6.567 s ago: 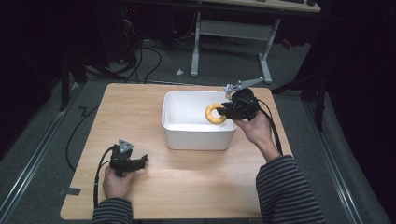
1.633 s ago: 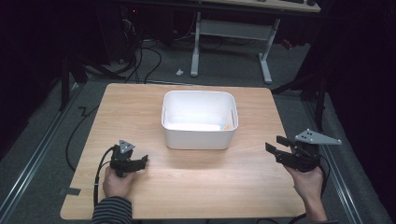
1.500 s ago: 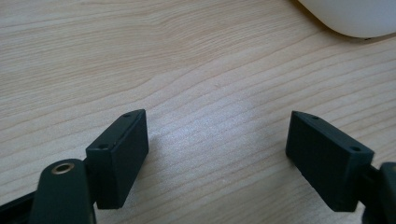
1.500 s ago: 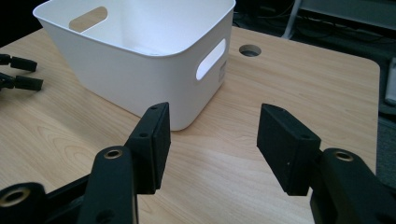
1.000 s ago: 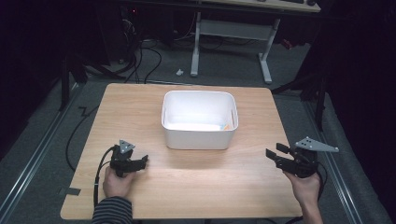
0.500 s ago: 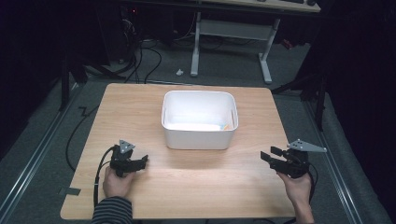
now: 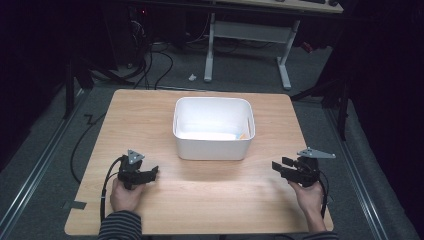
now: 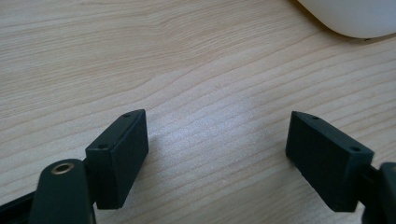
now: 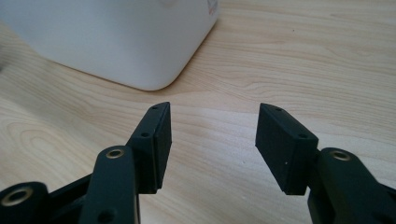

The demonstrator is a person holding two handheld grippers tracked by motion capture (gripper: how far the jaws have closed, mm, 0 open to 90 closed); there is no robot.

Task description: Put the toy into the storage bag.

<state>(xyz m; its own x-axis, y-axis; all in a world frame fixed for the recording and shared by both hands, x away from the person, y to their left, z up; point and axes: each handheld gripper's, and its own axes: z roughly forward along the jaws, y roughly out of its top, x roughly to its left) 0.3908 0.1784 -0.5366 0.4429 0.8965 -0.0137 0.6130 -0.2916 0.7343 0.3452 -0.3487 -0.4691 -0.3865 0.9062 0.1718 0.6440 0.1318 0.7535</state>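
Two grippers, both released, near the table's (image 7: 150, 115) front edge.
Your left gripper (image 7: 150, 174) sits toward the front-left corner, your right gripper (image 7: 280, 166) toward the front-right; the white bin (image 7: 212, 145) stands mid-table between them.

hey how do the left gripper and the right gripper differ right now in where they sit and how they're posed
The left gripper rests at the table's front left, its grey plate small above the hand; the right gripper sits at the front right edge, its plate jutting out sideways. In their own views, the left's jaws gape wider than the right's. Both are open, empty, and point inward.
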